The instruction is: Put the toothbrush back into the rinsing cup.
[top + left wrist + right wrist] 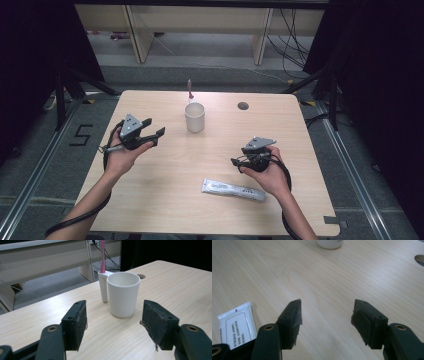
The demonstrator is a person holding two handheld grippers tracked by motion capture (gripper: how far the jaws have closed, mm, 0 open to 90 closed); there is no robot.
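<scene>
A white cup (pixel 194 117) stands upright at the table's far middle. A pink toothbrush (pixel 190 90) rises from a slim white holder fixed to the cup's far side. In the left gripper view the cup (pixel 123 293), the holder (pixel 103 286) and the toothbrush (pixel 102 255) lie just ahead of my left gripper (pixel 113 320), whose jaws stand wide with nothing between them. From above, the left gripper (pixel 154 127) sits left of the cup and apart from it. My right gripper (pixel 238 161) is open over bare wood, just above a white toothpaste tube (pixel 233 189). The tube (pixel 235 325) lies flat beside that gripper (pixel 325 315).
A round cable hole (pixel 243 106) sits in the wooden table (pixel 165 200) to the right of the cup. Beyond the far edge are desk legs and loose cables on the floor. Dark curtains hang on both sides.
</scene>
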